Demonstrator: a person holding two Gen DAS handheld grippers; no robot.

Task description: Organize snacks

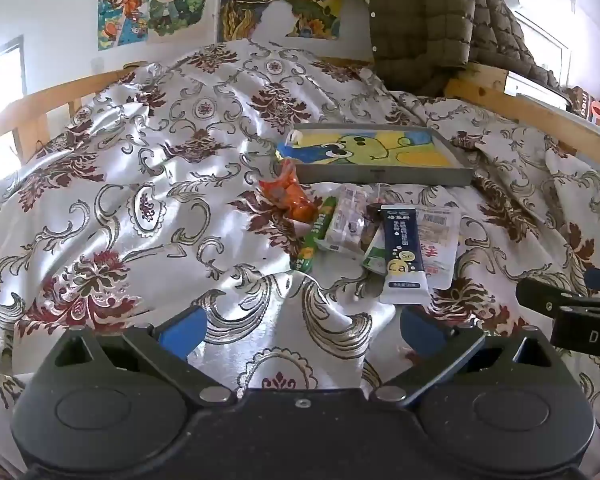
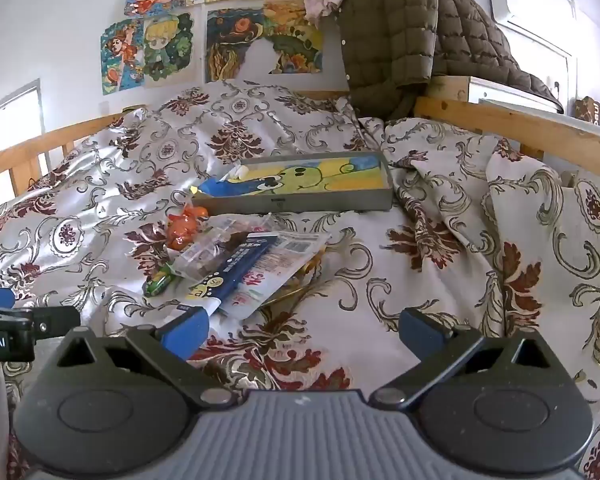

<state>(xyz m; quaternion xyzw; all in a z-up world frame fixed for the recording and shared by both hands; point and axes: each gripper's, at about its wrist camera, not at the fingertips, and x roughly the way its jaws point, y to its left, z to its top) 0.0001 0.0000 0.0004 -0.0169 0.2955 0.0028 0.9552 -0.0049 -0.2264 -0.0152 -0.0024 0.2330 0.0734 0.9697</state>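
Low over a glossy white bedspread (image 1: pixel 148 168) patterned with maroon flowers and grey scrolls, two black hand-held tongs hang side by side, each with two blue-padded fingers. On the left gripper (image 1: pixel 300 330) the fingers stand wide apart with nothing between them but rumpled satin; the right gripper (image 2: pixel 302 330) is likewise spread wide and empty, its left blue pad just beside the nearest packet without pressing on it. Ahead of both lies one loose heap of snacks on the cover, about seven pieces as far as the overlap lets me count: one navy-and-white flat sachet (image 1: pixel 403 256) printed with yellow bubbles, lying on top; one wide white flat pouch (image 1: pixel 440 240) with red print and a barcode beneath it; one small green-and-white packet (image 1: pixel 374 258) tucked under the sachet; one clear crinkly wrapper (image 1: pixel 346 220) of pale pieces; one dark crumpled wrapper, barely showing; one slim green stick pack (image 1: pixel 314 236); and one transparent bag of orange sweets (image 1: pixel 288 198) at the far left. Just beyond the heap rests one shallow grey rectangular tray (image 1: pixel 384 178), its floor lined with a yellow, blue and green cartoon drawing; one small pale object sits in its far left corner, too small to identify. Farther off, one quilted olive puffer jacket (image 1: pixel 424 24) drapes over the wooden bed rail (image 1: pixel 540 120), and several bright cartoon posters (image 1: pixel 156 4) hang on the white wall.
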